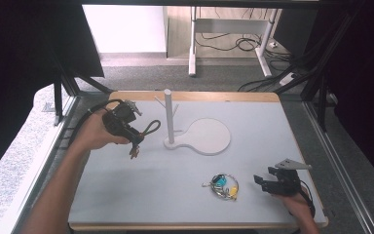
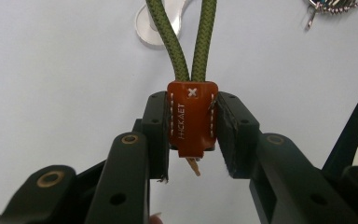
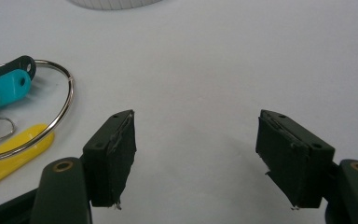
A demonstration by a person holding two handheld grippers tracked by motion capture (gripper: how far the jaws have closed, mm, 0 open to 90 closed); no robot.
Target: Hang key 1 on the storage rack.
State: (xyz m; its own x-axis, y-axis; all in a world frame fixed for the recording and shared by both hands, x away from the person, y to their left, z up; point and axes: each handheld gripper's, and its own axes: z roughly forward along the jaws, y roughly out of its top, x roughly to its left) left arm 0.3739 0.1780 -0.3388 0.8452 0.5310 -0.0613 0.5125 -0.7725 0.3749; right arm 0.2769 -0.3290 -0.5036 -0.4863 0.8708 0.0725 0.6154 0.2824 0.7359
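Observation:
My left gripper [image 1: 135,140] [image 2: 192,135] is shut on the brown leather tab [image 2: 192,120] of a keychain, held above the table's left side. Its green rope loop [image 1: 152,127] [image 2: 189,42] sticks out toward a white stand [image 1: 169,117] with a post and side pegs. A small key [image 1: 133,153] [image 2: 193,164] hangs below the tab. A metal key ring [image 1: 225,185] [image 3: 37,116] with teal, yellow and black tags lies on the table near the front. My right gripper [image 1: 265,176] [image 3: 196,158] stands open just right of that ring, nothing between its fingers.
The stand's round white base [image 1: 208,136] spreads to the right of the post. The white table [image 1: 253,117] has a wooden edge. Dark frame posts flank both sides, and cables lie on the floor behind.

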